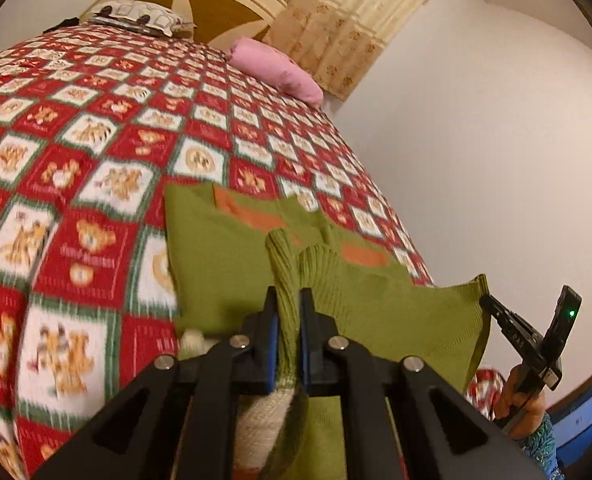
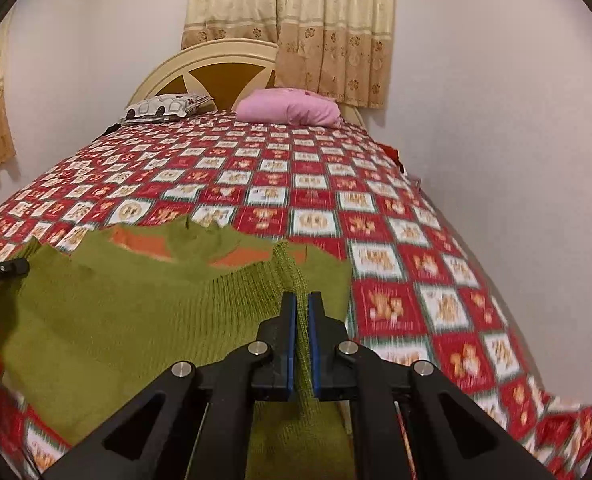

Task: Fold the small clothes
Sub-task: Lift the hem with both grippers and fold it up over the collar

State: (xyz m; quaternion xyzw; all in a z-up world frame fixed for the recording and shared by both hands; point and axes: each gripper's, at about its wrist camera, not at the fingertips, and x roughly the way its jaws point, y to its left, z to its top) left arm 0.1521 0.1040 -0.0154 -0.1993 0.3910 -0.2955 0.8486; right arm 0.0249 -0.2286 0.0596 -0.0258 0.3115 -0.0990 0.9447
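Two tools, the left tool (image 1: 287,304) and right tool (image 2: 301,308), each pinch the ribbed hem of the green sweater (image 2: 136,320), lifting it over the bed (image 2: 335,184), apparently for folding.

From the left gripper (image 1: 288,300) we look up the bed (image 1: 96,140) at a tilt, close over the green sweater (image 1: 216,260). From the right gripper (image 2: 301,308) we face the headboard (image 2: 216,76) squarely. Both views share the sweater, the pink pillow (image 2: 292,112) and the curtains (image 2: 327,40).
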